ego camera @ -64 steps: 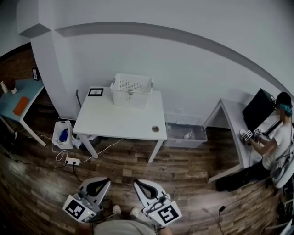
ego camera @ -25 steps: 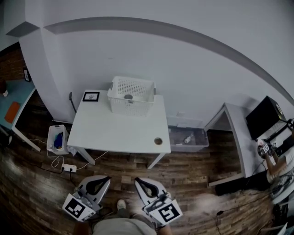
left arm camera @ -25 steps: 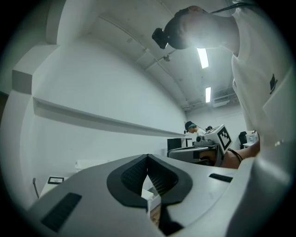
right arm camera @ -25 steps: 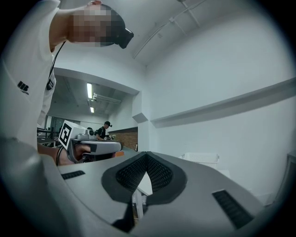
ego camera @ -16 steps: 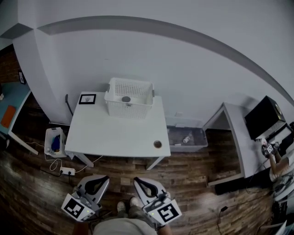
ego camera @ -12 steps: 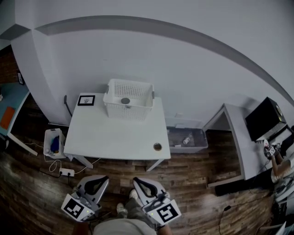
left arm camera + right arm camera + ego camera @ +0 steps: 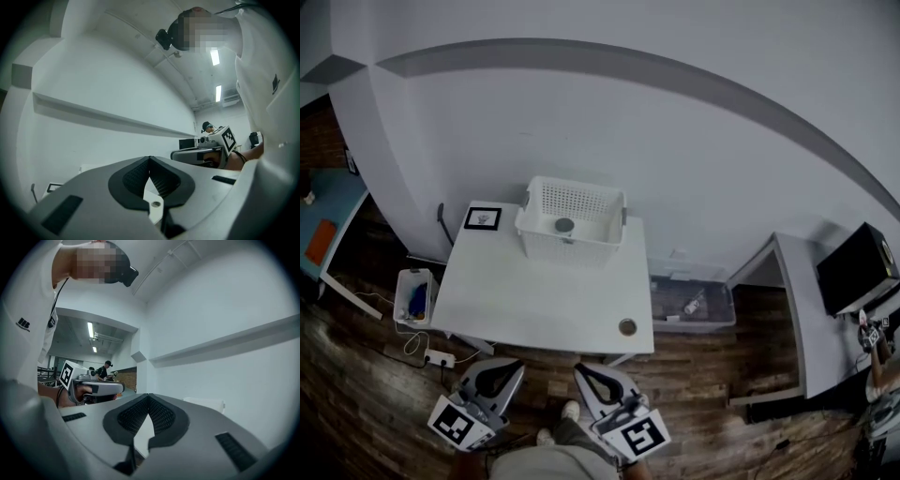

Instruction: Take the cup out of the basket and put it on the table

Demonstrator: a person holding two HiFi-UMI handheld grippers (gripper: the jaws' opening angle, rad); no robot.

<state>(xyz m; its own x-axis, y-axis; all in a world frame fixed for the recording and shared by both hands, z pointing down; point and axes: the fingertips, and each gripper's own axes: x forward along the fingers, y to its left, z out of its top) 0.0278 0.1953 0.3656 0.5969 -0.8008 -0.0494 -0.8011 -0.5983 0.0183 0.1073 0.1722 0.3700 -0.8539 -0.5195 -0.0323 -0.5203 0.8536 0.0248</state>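
A white slatted basket point(image 7: 572, 220) stands at the back edge of a white table point(image 7: 534, 300), against the wall. Inside it lies a small grey cup point(image 7: 564, 225). Both grippers hang low at the bottom of the head view, well short of the table's front edge and above the wooden floor. My left gripper point(image 7: 504, 367) is shut with nothing in it, its jaw tips meeting in the left gripper view point(image 7: 149, 158). My right gripper point(image 7: 580, 368) is shut and empty as well, tips together in the right gripper view point(image 7: 148, 395).
A small framed picture point(image 7: 483, 218) lies on the table's back left corner. A cable hole point(image 7: 627, 327) sits near the front right corner. On the floor are a clear bin point(image 7: 694, 305) to the right and a white box point(image 7: 412, 298) with a power strip point(image 7: 441, 358) to the left.
The table and basket have shifted a little lower and to the right in the head view, and stand slightly nearer. Both grippers keep their place and stay shut.
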